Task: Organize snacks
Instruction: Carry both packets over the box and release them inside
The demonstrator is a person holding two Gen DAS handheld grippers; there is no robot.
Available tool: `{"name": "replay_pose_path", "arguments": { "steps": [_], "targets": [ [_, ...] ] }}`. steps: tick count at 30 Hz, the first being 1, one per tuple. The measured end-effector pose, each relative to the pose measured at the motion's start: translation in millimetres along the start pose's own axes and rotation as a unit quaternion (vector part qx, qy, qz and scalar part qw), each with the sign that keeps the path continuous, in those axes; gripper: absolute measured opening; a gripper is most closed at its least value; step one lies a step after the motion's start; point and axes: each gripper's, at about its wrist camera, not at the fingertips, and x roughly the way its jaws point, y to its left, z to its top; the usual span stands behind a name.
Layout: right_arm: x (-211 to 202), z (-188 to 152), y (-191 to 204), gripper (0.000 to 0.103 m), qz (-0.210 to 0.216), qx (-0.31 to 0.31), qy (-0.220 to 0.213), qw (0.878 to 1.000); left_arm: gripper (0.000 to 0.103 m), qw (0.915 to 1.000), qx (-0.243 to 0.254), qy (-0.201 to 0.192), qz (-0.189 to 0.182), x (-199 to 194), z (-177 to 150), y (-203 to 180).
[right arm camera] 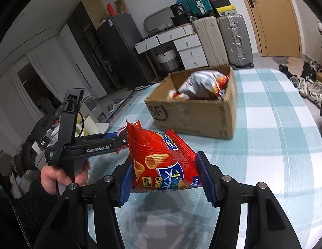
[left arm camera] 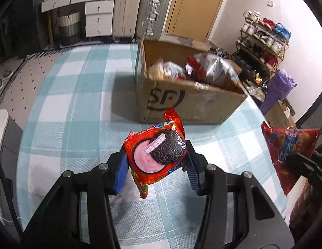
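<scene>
My left gripper (left arm camera: pixel 156 164) is shut on a red Oreo packet (left arm camera: pixel 155 157) and holds it above the checked tablecloth, short of the cardboard box (left arm camera: pixel 188 101). The box holds several snack bags (left arm camera: pixel 210 68). My right gripper (right arm camera: pixel 165 178) is shut on a red crisp bag (right arm camera: pixel 161 161), also held above the table; this bag shows at the right edge of the left wrist view (left arm camera: pixel 285 153). In the right wrist view the left gripper (right arm camera: pixel 119 139) sits to the left, and the box (right arm camera: pixel 194 112) stands ahead with bags inside.
The table has a blue and white checked cloth (left arm camera: pixel 78 103). Behind it stand suitcases (left arm camera: pixel 140 12), white drawers (left arm camera: pixel 98 18) and a wooden door (left arm camera: pixel 194 6). A shoe rack (left arm camera: pixel 262 45) and purple bag (left arm camera: pixel 279 89) are to the right of the table.
</scene>
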Motion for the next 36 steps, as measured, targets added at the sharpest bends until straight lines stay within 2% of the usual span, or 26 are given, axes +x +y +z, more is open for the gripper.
{"name": "replay_pose_path", "arguments": {
  "steps": [4,10,19,31,36],
  "targets": [
    [-1,24,8,0.057,0.003,-0.011,-0.014,1.0,0.046,0.9999,0.007,-0.011,-0.011,-16,17,-1],
    [6,55,15,0.057,-0.009,-0.032,-0.021,0.999,0.046,0.9989,0.028,-0.036,0.009,-31,53,-1],
    [17,102,16,0.057,-0.033,-0.05,-0.035,0.998,0.046,0.9969,0.048,-0.062,0.006,-50,103,-12],
    [46,149,10,0.057,-0.031,-0.066,-0.04,0.997,0.046,0.9961,0.063,-0.06,-0.011,-39,155,-33],
    [60,166,3,0.057,-0.032,-0.068,-0.043,0.996,0.046,0.9971,0.056,-0.048,-0.021,-21,176,-34]
  ]
}}
